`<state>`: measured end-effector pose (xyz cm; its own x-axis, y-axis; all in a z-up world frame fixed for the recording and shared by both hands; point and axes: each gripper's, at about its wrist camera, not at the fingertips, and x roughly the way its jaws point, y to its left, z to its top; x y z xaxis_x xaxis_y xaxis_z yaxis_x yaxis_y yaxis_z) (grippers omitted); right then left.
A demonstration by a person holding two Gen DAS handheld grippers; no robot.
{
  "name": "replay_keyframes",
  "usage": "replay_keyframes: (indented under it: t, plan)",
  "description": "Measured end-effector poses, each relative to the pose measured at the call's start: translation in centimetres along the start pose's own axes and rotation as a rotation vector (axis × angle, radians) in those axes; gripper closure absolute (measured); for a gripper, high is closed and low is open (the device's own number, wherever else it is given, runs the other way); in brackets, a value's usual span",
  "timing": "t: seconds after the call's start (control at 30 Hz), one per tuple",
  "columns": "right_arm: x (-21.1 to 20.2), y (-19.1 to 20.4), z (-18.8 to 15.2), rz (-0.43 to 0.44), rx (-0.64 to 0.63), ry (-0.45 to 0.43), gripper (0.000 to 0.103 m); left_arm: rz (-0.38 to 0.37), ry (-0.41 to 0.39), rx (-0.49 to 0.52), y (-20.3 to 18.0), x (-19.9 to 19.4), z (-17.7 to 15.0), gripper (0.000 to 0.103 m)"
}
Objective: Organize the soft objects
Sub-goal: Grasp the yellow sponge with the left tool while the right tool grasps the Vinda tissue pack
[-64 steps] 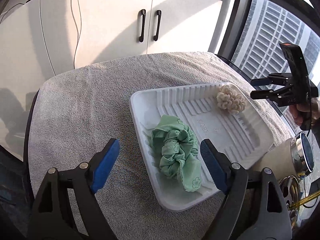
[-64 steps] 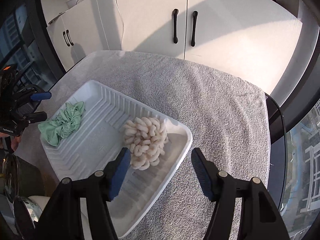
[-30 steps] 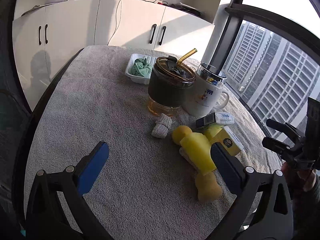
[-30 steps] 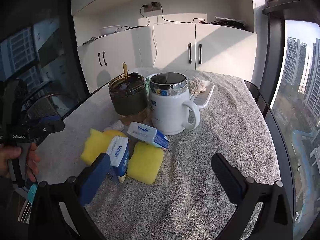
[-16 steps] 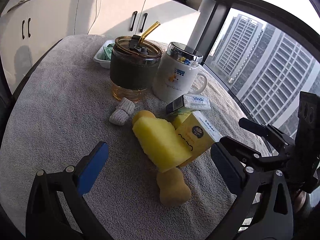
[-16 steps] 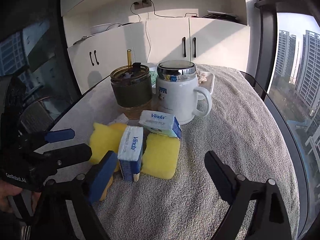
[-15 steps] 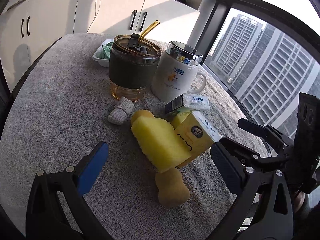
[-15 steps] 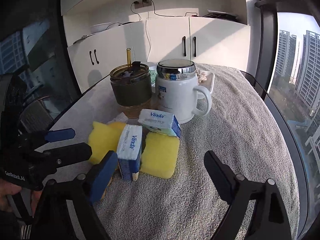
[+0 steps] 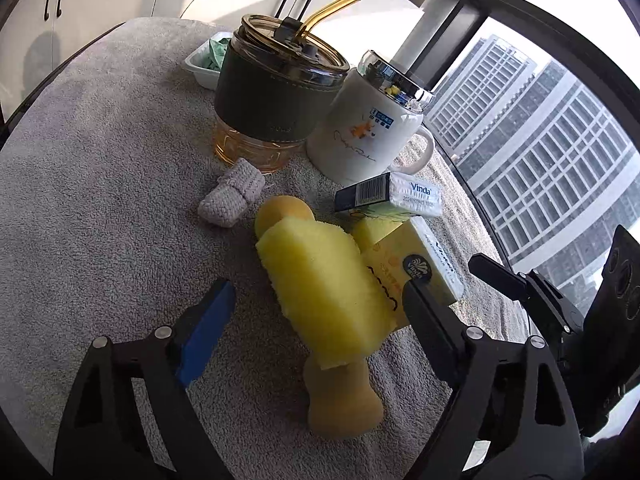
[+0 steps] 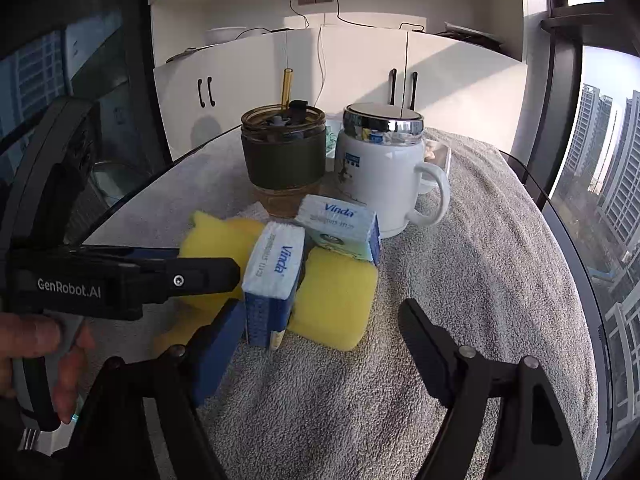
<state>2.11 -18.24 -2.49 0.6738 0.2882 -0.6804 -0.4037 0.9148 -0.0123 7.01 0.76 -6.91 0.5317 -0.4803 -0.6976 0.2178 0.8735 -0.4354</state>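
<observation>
A yellow sponge block lies in a pile on the grey towel, on top of an orange peanut-shaped sponge. My left gripper straddles the block. Its jaws are closing, and the blue pad stands clear of the block. In the right wrist view a second yellow sponge lies between the closing jaws of my right gripper, not pressed. An upright tissue pack stands next to its left pad. A grey knitted piece lies beside the pile.
Behind the pile stand a dark tumbler with a straw and a white mug. A second tissue pack leans on the pile. A white tray with a green scrunchie sits at the back. A person's hand holds the left gripper.
Both grippers left the white tray, pulled back to the near pile and sank closer to it. Both pairs of jaws have narrowed around the yellow sponges.
</observation>
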Motion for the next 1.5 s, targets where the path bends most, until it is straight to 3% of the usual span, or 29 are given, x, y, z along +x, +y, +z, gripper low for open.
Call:
replay_keyframes:
  t: [0.07, 0.13, 0.27, 0.4, 0.57, 0.93, 0.97, 1.0, 1.03, 1.17, 1.5]
  plan:
    - [0.0, 0.0, 0.0, -0.001, -0.003, -0.003, 0.022, 0.002, 0.009, 0.01, -0.1, 0.1, 0.1, 0.02]
    - [0.0, 0.0, 0.2, -0.005, -0.003, -0.005, 0.023, 0.007, 0.017, 0.024, -0.4, 0.3, -0.1, 0.028]
    - [-0.1, 0.3, 0.3, -0.008, -0.022, -0.003, 0.031, -0.019, 0.024, 0.037, -0.8, 0.6, -0.5, 0.061]
    - [0.0, 0.5, 0.4, -0.007, -0.03, 0.003, 0.034, -0.019, 0.006, 0.052, -1.0, 0.2, -0.4, 0.068]
    - [0.1, 0.7, 0.7, -0.001, -0.04, 0.005, 0.034, -0.005, -0.053, 0.052, -0.6, -1.3, -0.2, 0.071]
    - [1.6, 2.9, 1.5, 0.026, -0.064, 0.037, 0.034, 0.018, -0.071, 0.051, 0.7, -2.7, -0.8, 0.073]
    - [2.0, 3.1, 1.4, 0.029, -0.063, 0.048, 0.046, 0.018, -0.07, 0.052, 0.6, -2.6, -0.7, 0.073]
    - [2.3, 3.1, 1.3, 0.035, -0.058, 0.06, 0.066, 0.016, -0.07, 0.053, 0.6, -2.5, -0.7, 0.073]
    - [2.4, 3.0, 1.2, 0.036, -0.049, 0.067, 0.072, 0.014, -0.07, 0.055, 0.6, -2.6, -0.8, 0.073]
    - [2.2, 2.8, 1.2, 0.057, -0.038, 0.066, 0.077, 0.012, -0.074, 0.064, 0.6, -2.6, -0.9, 0.074]
    - [-1.0, 1.5, 1.7, 0.1, -0.025, 0.05, 0.077, 0.03, -0.077, 0.115, 0.5, -4.3, -0.9, 0.074]
